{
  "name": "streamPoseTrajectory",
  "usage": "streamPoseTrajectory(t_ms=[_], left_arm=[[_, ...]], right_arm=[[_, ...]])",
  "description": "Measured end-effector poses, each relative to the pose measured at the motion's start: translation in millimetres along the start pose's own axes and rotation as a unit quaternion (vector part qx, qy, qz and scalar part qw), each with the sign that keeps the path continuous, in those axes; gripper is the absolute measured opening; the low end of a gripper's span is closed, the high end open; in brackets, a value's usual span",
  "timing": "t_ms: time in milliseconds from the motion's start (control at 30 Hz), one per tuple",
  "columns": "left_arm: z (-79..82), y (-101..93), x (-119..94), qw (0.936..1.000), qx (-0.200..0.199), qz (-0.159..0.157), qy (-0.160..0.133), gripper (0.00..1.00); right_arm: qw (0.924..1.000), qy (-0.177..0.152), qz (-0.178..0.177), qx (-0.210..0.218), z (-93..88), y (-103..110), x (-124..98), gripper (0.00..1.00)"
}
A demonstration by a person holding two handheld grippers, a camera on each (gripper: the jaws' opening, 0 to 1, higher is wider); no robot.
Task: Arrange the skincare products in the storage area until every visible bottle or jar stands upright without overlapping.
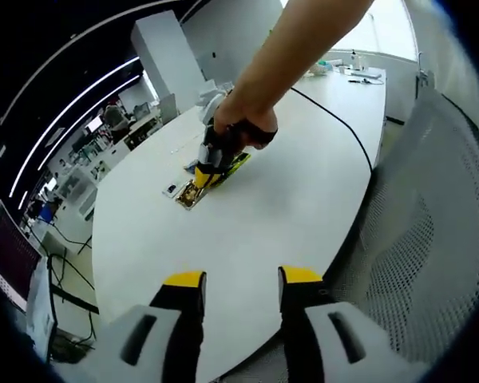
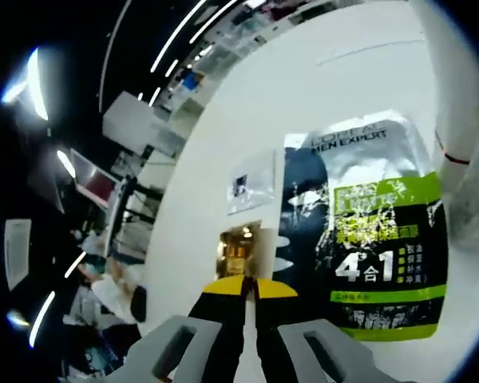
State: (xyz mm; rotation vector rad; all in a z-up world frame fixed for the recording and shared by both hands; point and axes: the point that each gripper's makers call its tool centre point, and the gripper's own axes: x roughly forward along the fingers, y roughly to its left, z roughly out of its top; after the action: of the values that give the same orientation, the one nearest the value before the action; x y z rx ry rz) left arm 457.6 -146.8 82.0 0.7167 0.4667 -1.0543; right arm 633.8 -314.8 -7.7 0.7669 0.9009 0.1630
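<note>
One long white table [image 1: 247, 223] amid open-plan office clutter.

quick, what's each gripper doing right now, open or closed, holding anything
Left gripper: open, holding nothing, above the white table.
Right gripper: shut, nothing visible between its fingers, beside the L'Oreal Men Expert sachet.

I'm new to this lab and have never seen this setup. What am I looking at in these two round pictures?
A person holds a hand tool with two fingers in each hand; each tool carries a fisheye camera. The left gripper view looks along the left gripper, its fingers apart and holding nothing, over a long white table. There the person's hand presses the right gripper down onto flat packets. The right gripper view is that tool's own close-up: the right gripper, fingers together, at the edge of a dark and green L'Oreal Men Expert sachet, beside a small gold packet and a silver packet. I cannot tell whether it pinches anything.
</note>
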Motion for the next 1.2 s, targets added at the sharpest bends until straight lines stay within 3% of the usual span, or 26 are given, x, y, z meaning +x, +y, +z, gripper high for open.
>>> streamPoseTrajectory(t_ms=[567,900,967,1067,1200], left_arm=[[-3.3,0.6,0.7,1.0,0.0,0.001,0.008,0.31],[-4.0,0.9,0.6,1.0,0.001,0.001,0.009,0.31],[-4.2,0.5,0.7,0.9999,0.002,0.001,0.01,0.32],[-4.2,0.5,0.7,0.9999,0.002,0.001,0.01,0.32],[-4.5,-0.1,0.7,0.9999,0.004,0.0,0.011,0.32]], right_arm=[[0.9993,-0.013,-0.011,-0.033,3.6,4.2,-4.8,0.08],[0.9982,0.0,-0.014,-0.058,1.0,8.0,-6.4,0.16],[0.997,0.006,-0.023,-0.074,0.1,7.2,-8.9,0.16],[0.9932,0.01,-0.044,-0.108,0.9,3.5,-12.7,0.24],[0.9903,0.016,-0.039,-0.132,-0.2,6.6,-15.3,0.26]])
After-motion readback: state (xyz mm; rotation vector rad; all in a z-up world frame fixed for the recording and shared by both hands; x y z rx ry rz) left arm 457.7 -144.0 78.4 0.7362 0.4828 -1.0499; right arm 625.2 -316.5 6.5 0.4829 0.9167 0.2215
